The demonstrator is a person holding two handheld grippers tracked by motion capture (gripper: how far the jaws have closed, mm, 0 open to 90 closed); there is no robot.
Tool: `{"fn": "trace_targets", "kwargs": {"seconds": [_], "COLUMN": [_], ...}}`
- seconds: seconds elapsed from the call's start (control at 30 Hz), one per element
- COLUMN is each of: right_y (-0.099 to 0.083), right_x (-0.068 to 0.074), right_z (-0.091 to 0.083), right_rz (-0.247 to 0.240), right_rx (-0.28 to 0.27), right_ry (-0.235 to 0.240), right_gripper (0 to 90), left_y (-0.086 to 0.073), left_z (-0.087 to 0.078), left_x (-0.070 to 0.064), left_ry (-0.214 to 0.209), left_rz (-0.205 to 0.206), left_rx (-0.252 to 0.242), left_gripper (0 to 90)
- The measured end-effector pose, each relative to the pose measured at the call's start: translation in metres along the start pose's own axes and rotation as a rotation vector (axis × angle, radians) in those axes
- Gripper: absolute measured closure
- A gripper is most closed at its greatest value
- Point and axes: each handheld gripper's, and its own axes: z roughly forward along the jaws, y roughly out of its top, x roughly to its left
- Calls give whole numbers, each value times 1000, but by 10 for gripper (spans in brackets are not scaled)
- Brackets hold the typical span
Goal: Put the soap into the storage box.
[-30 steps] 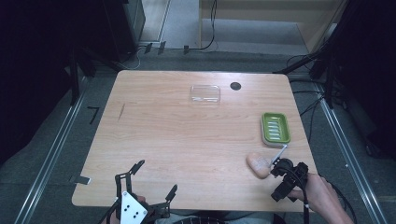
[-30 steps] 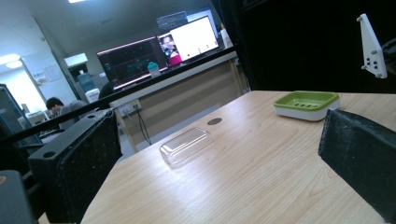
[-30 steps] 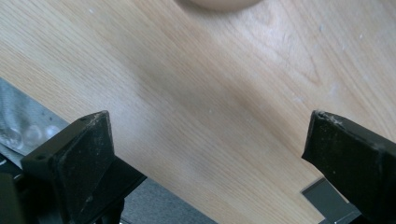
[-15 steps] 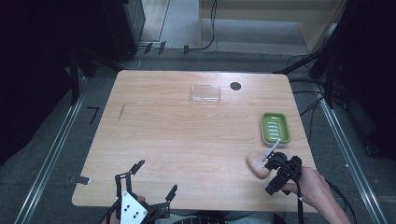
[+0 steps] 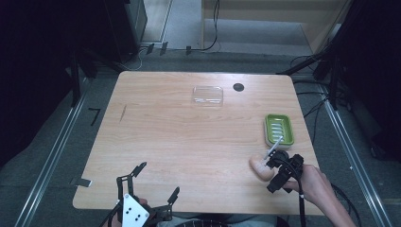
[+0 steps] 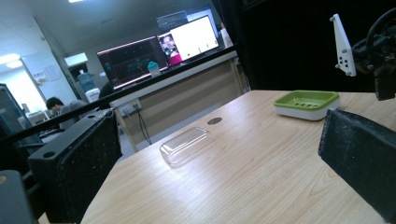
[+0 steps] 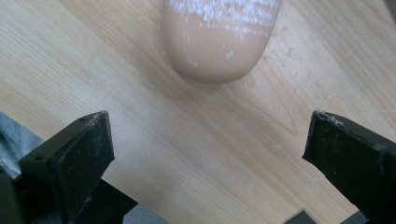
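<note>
A peach soap bar [image 5: 259, 167] with white flecks lies near the table's front right; in the right gripper view the soap bar [image 7: 220, 37] sits just beyond the jaws. My right gripper [image 5: 274, 165] hovers right beside it, open [image 7: 205, 154], with bare wood between the jaws. A green soap dish [image 5: 279, 128] on a white base stands a little farther back; the left gripper view has the same dish [image 6: 307, 101] at right. My left gripper [image 5: 156, 182] rests at the front left edge, open [image 6: 215, 163] and holding nothing.
A clear plastic lid [image 5: 207, 94] lies at the back middle of the table [image 5: 179, 137], beside a small black disc [image 5: 238, 87]. The left gripper view has the lid [image 6: 186, 145], the right gripper [image 6: 373, 51], and monitors and a person behind a rail.
My right gripper has moved a little forward and left, closing in on the soap bar. The left gripper has stayed where it was.
</note>
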Motion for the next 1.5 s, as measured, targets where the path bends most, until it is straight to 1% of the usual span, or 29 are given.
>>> {"fn": "trace_targets", "kwargs": {"seconds": [0.43,0.6,0.67,0.7,0.73,0.8,0.83,0.87,1.0,1.03,1.07,1.1,1.13,1.2,1.33,1.4,1.5], "right_y": [18,25,26,27,29,30,31,32,36,37,38,40,41,44,46,47,47], "right_x": [-3,-4,-5,-4,-5,-5,-5,-5,-6,-6,-6,-7,-7,-8,-9,-10,-11], "right_z": [0,1,1,1,2,2,3,3,6,6,6,7,8,11,13,15,17], "right_rz": [4,30,27,41,39,44,39,50,53,61,57,67,63,75,84,101,110], "right_rx": [-10,-23,-22,-22,-31,-25,-32,-31,-39,-37,-41,-40,-39,-37,-38,-43,-44], "right_ry": [11,18,19,18,20,21,18,21,28,26,27,29,34,34,40,38,43], "right_gripper": [8,8,8,9,10,10,12,13,28,31,33,33,33,34,33,21,21], "left_y": [0,0,0,0,0,0,0,0,0,0,0,0,0,0,0,0,0], "left_z": [0,0,0,0,0,0,0,0,0,0,0,0,0,0,0,0,0], "left_x": [0,0,0,0,0,0,0,0,1,1,1,0,1,1,1,1,0], "left_ry": [1,2,1,1,1,1,1,1,1,1,1,1,1,2,1,2,1], "left_rz": [-4,-7,-6,-6,-6,-6,-6,-6,-7,-7,-7,-7,-6,-8,-7,-8,-7], "left_rx": [-3,-4,-4,-4,-4,-4,-4,-4,-4,-4,-4,-5,-4,-5,-5,-5,-4], "left_gripper": [0,0,0,0,0,0,0,0,0,0,0,0,0,0,0,0,0]}}
